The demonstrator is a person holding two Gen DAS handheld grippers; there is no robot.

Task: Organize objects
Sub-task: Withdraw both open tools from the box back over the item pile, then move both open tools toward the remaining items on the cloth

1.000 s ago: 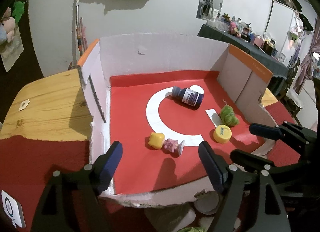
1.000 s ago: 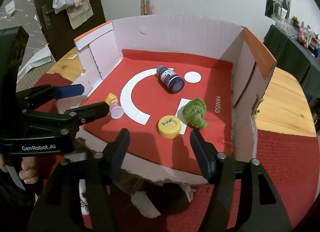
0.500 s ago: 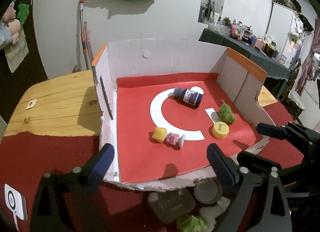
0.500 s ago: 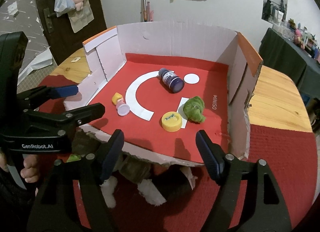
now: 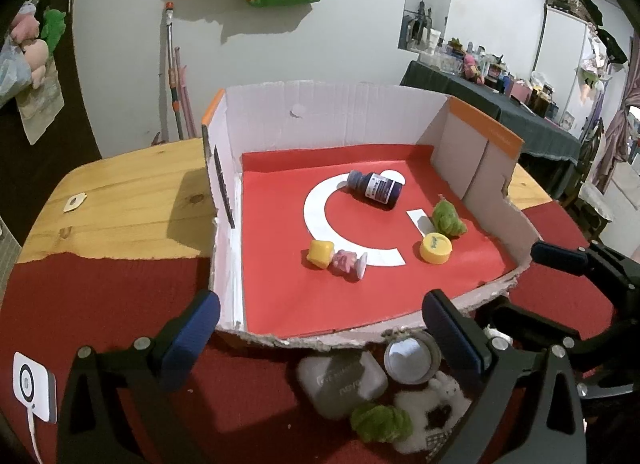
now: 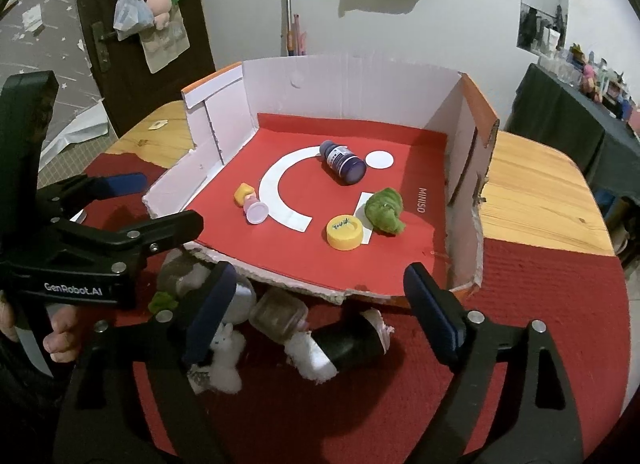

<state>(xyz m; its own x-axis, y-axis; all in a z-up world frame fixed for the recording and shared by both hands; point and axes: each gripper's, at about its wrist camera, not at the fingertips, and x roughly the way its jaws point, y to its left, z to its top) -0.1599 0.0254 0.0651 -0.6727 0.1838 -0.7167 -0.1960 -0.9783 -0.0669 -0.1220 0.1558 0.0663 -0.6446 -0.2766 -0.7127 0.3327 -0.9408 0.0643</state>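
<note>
A cardboard box (image 5: 332,123) (image 6: 352,87) with a red floor holds a dark bottle (image 5: 374,187) (image 6: 343,162) on its side, a green plush (image 5: 448,217) (image 6: 385,204), a yellow cap (image 5: 435,248) (image 6: 344,231) and a small yellow-and-pink figure (image 5: 338,258) (image 6: 251,203). In front of the box lie a grey case (image 5: 340,382), a round tin (image 5: 408,356), a second green plush (image 5: 380,422), a white plush (image 6: 224,364), a jar (image 6: 280,314) and a dark tube (image 6: 352,340). My left gripper (image 5: 320,328) and right gripper (image 6: 320,312) are open and empty above this pile.
The box stands on a round wooden table (image 5: 132,191) with a red cloth (image 6: 540,304) over its near half. A white tag (image 5: 74,201) lies on the wood at left. The left gripper (image 6: 120,207) shows in the right wrist view.
Both grippers have pulled back from the box and risen, so the pile in front of the box has come into view. Nothing in the box has moved.
</note>
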